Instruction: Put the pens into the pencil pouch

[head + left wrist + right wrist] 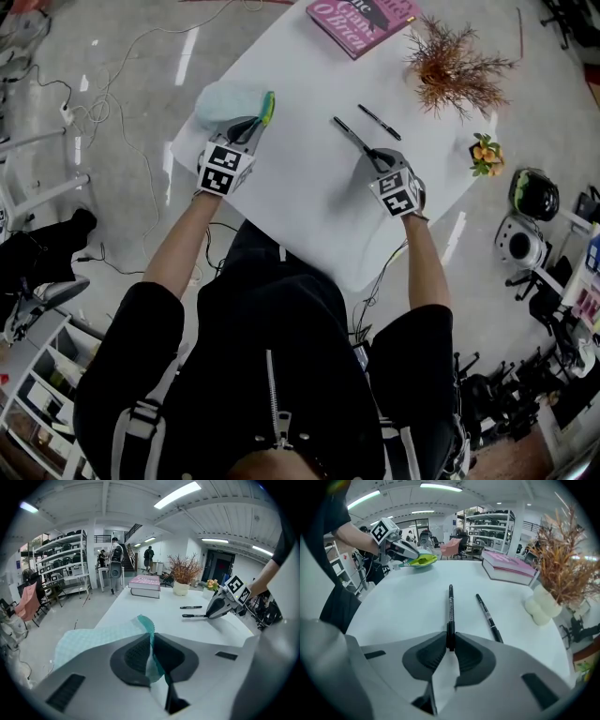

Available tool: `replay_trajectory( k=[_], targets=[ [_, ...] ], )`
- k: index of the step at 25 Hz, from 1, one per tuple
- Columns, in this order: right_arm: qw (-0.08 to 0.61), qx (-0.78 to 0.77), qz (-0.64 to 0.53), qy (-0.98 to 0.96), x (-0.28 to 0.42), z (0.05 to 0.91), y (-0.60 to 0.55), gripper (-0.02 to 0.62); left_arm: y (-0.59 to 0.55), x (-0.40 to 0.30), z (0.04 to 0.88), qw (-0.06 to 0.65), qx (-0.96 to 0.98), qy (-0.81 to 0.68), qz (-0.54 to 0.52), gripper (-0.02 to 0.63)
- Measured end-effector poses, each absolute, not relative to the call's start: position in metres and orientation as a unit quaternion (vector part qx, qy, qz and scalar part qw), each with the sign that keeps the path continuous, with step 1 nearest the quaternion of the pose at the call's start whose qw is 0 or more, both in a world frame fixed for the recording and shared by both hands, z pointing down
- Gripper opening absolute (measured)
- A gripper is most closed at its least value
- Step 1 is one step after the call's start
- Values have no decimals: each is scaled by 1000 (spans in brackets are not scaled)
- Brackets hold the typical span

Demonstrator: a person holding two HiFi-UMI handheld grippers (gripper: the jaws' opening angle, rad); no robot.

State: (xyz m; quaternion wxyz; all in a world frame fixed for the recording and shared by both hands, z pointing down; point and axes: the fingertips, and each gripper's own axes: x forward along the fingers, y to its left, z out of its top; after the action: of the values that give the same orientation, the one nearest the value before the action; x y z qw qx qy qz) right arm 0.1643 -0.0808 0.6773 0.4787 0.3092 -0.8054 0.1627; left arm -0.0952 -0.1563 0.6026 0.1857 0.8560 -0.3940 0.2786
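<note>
The left gripper (pixel 255 127) is clamped on the edge of the teal pencil pouch (pixel 223 101), at the white table (pixel 309 202) corner. The right gripper (pixel 375 156) grips one end of a black pen (pixel 351 135) lying on the table; a second pen (pixel 379 122) lies just beside it.

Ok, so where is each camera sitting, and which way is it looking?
Head view: on the person's head, looking steeply down at the table; shows their arms, left claw and right claw.
Left gripper view: rides the left claw, looking across the table; its jaws clamp the pouch.
Right gripper view: rides the right claw, looking across the table; its jaws pinch a pen.
Shared: each gripper view shows the other claw.
</note>
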Motion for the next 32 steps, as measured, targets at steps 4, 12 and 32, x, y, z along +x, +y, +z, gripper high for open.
replay_trajectory(
  k=[4, 12, 32],
  targets=[
    [466, 320, 162, -808, 164, 668, -80, 67, -156, -99, 599, 190, 854, -398, 274, 44],
    [460, 332, 164, -807, 167, 654, -76, 66, -157, -101, 593, 195, 855, -403, 263, 44],
    [435, 248, 142, -854, 69, 623, -90, 67, -155, -106, 587, 190, 861, -397, 254, 44]
  ],
)
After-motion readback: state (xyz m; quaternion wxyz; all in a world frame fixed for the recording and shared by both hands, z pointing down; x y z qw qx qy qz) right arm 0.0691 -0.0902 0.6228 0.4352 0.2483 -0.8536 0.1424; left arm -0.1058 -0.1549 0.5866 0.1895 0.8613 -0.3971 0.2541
